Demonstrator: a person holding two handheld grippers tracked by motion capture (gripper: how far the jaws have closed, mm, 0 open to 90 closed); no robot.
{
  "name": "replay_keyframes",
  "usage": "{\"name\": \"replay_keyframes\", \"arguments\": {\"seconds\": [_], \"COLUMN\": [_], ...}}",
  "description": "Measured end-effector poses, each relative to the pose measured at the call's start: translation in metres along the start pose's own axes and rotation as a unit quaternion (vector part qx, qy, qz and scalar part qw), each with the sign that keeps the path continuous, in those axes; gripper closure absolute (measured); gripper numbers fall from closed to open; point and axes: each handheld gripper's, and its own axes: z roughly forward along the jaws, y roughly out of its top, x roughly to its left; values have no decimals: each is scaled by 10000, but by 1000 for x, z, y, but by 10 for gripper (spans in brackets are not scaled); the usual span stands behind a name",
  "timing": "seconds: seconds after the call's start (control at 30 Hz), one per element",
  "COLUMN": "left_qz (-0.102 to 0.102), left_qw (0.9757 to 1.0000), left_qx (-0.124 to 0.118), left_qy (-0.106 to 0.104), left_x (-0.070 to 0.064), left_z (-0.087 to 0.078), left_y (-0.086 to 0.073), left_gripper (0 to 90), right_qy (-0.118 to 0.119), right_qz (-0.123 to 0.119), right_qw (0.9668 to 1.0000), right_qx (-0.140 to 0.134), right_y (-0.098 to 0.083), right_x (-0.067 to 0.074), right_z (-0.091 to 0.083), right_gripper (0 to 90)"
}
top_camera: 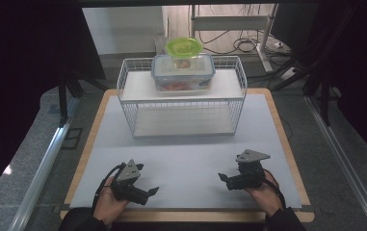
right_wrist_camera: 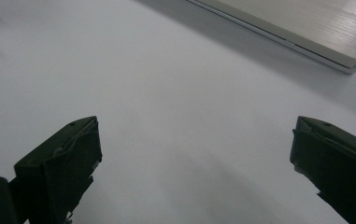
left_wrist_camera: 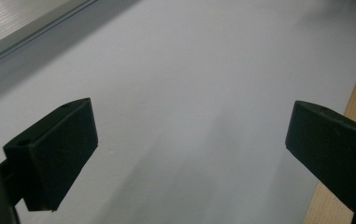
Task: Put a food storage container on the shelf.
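A clear food box with a blue-rimmed lid [top_camera: 183,72] stands on the top shelf of a white wire rack [top_camera: 128,77] at the back of the table. On that box sits a smaller container with a green lid [top_camera: 183,48]. My left gripper [top_camera: 153,191] rests low at the front left, pointing right, open and holding nothing. My right gripper [top_camera: 223,179] rests at the front right, pointing left, also open and holding nothing. In the left gripper view the gripper [left_wrist_camera: 189,149] stands wide apart over bare mat; the right gripper [right_wrist_camera: 194,158] looks the same in its own view.
A pale grey mat [top_camera: 186,154] covers a wooden tabletop [top_camera: 92,139]. The rack's lower shelf [top_camera: 183,120] holds nothing. Metal rails run along both sides of the table; cables and a stand lie on the floor behind.
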Motion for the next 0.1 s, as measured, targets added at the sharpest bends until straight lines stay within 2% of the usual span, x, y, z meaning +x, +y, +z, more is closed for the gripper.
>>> {"name": "replay_keyframes", "arguments": {"seconds": [0.1], "left_qz": [0], "left_qw": [10000], "left_qx": [-7], "left_qy": [11], "left_x": [0], "left_z": [0], "left_y": [0], "left_gripper": [23], "right_qy": [-13], "right_qz": [-7], "right_qw": [10000], "right_qx": [56], "right_y": [-1], "right_x": [0], "right_z": [1], "right_gripper": [20]}}
